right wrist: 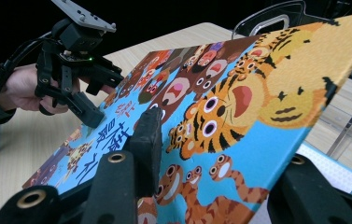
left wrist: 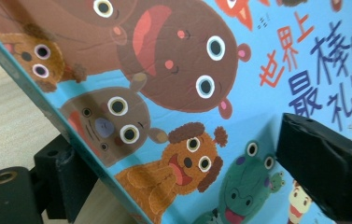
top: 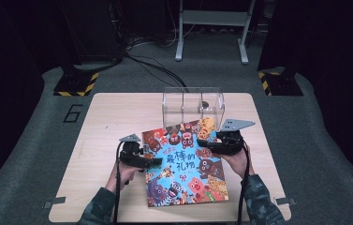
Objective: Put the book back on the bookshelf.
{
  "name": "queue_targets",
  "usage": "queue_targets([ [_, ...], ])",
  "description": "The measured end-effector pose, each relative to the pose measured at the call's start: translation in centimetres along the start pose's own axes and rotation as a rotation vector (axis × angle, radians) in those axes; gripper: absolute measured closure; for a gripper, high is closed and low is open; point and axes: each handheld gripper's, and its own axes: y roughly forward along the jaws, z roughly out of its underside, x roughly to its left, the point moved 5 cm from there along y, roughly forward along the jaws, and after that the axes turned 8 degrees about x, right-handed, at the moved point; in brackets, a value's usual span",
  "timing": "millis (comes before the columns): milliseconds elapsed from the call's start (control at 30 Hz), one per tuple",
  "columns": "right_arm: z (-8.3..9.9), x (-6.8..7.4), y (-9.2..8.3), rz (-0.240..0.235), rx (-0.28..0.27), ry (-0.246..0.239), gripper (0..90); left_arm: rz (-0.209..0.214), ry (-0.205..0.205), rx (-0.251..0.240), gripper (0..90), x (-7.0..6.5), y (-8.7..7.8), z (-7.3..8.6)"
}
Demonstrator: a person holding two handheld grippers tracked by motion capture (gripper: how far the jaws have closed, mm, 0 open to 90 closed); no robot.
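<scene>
jaws of the right hand-held gripper (right wrist: 201,186) pinch the right edge of the picture book (top: 183,161), lifting that side off the table (top: 104,117). the left hand-held gripper (left wrist: 178,163) straddles the opposite edge, one jaw under and one above the cover, not visibly pressing. the book sits tilted at the middle of the table, just before the clear divided box (top: 193,105). its hard cover looks stiff, flat and glossy, likely slippery, so gripping well in from the edges seems safest.
</scene>
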Motion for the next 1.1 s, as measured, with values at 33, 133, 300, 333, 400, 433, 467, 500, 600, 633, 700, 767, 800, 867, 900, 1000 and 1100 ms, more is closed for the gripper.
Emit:
queue_targets([
  [33,0.0,-0.1,0.1,-0.005,0.003,0.015,57.6,-0.007,-0.002,-0.005,12.2,0.1,-0.1,0.0],
  [133,0.2,-0.6,0.4,-0.012,0.031,0.063,57.4,-0.012,0.005,-0.004,15.2,0.1,-0.3,0.1],
  [300,0.6,-1.1,0.7,-0.020,0.050,0.127,56.9,-0.036,0.023,-0.032,19.4,-0.1,-0.8,0.2],
  [333,0.7,-1.3,0.8,-0.005,0.073,0.154,54.9,-0.047,0.029,-0.035,21.4,-0.1,-0.9,0.2],
  [400,0.7,-1.3,0.9,-0.003,0.074,0.159,54.8,-0.055,0.034,-0.043,21.8,-0.2,-1.1,0.1],
  [433,0.7,-1.4,0.8,-0.005,0.076,0.163,54.5,-0.058,0.041,-0.040,22.7,-0.2,-1.3,0.1],
  [467,0.6,-1.4,0.9,0.007,0.089,0.181,53.7,-0.069,0.045,-0.046,23.6,-0.3,-1.4,0.0],
  [500,0.6,-1.4,0.9,0.007,0.089,0.181,53.7,-0.080,0.059,-0.045,23.6,-0.4,-1.6,0.0],
  [600,0.5,-1.6,1.1,0.029,0.113,0.202,50.9,-0.102,0.075,-0.052,26.1,-0.6,-2.1,-0.2],
  [633,0.5,-1.6,1.1,0.028,0.113,0.208,50.7,-0.108,0.086,-0.056,27.5,-0.7,-2.2,-0.3],
  [700,0.4,-1.6,1.1,0.029,0.114,0.210,50.5,-0.118,0.091,-0.067,28.5,-0.9,-2.6,-0.4],
  [767,0.4,-1.6,1.1,0.034,0.119,0.217,49.5,-0.117,0.106,-0.070,30.2,-1.1,-2.9,-0.5],
  [800,0.4,-1.6,1.1,0.038,0.127,0.222,48.5,-0.120,0.110,-0.081,31.8,-1.3,-3.1,-0.6],
  [867,0.3,-1.4,1.4,0.031,0.148,0.225,46.3,-0.066,0.143,-0.096,37.5,-2.2,-3.3,-1.0],
  [900,0.2,-1.2,1.4,0.026,0.145,0.218,46.0,-0.063,0.144,-0.116,38.0,-2.5,-3.6,-1.2],
  [1000,-0.2,-0.9,1.3,0.045,0.148,0.194,45.7,-0.081,0.136,-0.107,38.3,-2.7,-4.2,-1.7],
  [1100,-0.6,-0.6,1.1,0.060,0.155,0.175,45.6,-0.102,0.152,-0.109,40.1,-2.9,-4.6,-1.9],
])
